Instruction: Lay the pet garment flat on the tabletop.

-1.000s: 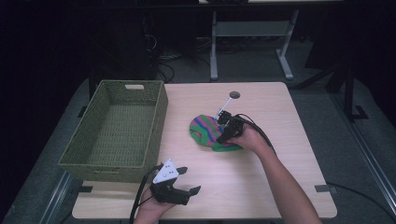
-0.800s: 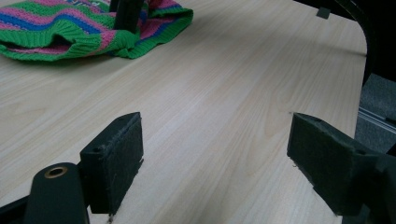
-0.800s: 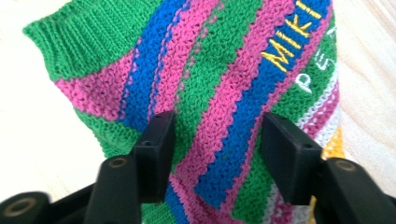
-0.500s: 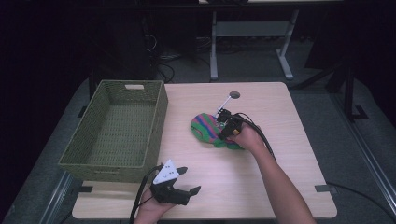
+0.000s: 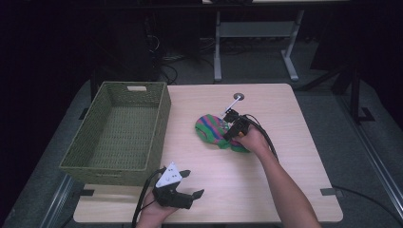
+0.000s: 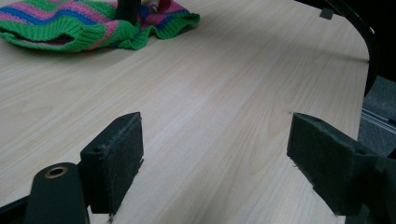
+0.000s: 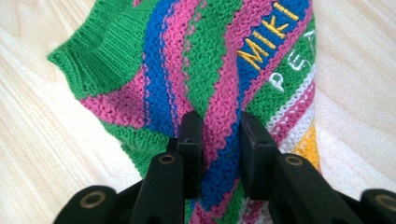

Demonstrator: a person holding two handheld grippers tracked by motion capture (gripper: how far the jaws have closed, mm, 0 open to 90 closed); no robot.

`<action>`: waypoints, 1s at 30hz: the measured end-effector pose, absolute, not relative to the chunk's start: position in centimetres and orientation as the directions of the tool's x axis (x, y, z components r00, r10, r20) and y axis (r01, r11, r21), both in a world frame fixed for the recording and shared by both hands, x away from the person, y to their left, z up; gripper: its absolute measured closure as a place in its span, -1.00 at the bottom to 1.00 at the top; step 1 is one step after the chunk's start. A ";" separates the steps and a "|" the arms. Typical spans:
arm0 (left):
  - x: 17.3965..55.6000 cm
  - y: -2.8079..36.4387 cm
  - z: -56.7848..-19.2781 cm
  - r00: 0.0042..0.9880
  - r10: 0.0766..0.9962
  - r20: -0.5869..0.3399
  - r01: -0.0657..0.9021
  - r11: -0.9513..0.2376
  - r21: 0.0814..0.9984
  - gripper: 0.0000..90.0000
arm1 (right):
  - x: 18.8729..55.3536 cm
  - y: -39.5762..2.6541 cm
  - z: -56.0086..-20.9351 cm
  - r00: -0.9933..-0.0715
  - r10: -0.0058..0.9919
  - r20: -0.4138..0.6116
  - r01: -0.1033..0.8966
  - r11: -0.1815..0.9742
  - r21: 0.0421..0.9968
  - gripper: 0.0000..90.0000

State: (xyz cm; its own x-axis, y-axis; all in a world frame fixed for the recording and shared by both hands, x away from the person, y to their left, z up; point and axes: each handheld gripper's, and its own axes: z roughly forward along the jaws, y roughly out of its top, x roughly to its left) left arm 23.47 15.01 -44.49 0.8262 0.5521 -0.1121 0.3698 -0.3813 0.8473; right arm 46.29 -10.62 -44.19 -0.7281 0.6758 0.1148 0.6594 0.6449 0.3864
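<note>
Nearest, at the table's (image 5: pixel 285 190) front edge in the high view, the left gripper (image 5: pixel 187 186) lies low in the person's left hand (image 5: pixel 154 216), which the picture's bottom edge cuts off. Its jaws look parted from above, but the left gripper view makes it plain: the two black pads stand wide apart over bare wood with nothing between them.

Farther in, near the table's middle, the striped knitted garment (image 5: pixel 214 129) lies bunched on the wood, just right of the green woven basket (image 5: pixel 116 130) but not touching it. From above, the right gripper (image 5: pixel 229 133) and the right hand (image 5: pixel 252 140) cover the garment's near side, so the grip is hard to read there. The right gripper view settles it: the jaws have just been closing and now pinch a raised fold of the knit between their pads. That view also shows stitched lettering, partly cut off, that is too small to read from above.
</note>
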 end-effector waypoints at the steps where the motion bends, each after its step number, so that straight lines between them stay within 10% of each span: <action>1: 23.5 15.1 -44.5 0.825 0.554 -0.113 0.371 -0.381 0.847 -0.60 | 46.4 -10.9 -44.2 -0.716 0.685 0.135 0.674 0.627 0.390 0.61; 30: 23.8 15.6 -44.4 0.813 0.569 -0.123 0.377 -0.353 0.857 -0.60 | 45.8 -16.0 -39.3 -0.664 0.700 0.262 0.698 0.455 0.553 0.63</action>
State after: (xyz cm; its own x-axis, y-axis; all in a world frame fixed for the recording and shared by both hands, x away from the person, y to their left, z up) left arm 23.77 15.58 -44.39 0.8128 0.5694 -0.1229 0.3766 -0.3527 0.8566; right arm 45.84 -15.99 -39.26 -0.6642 0.7002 0.2618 0.6979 0.4553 0.5528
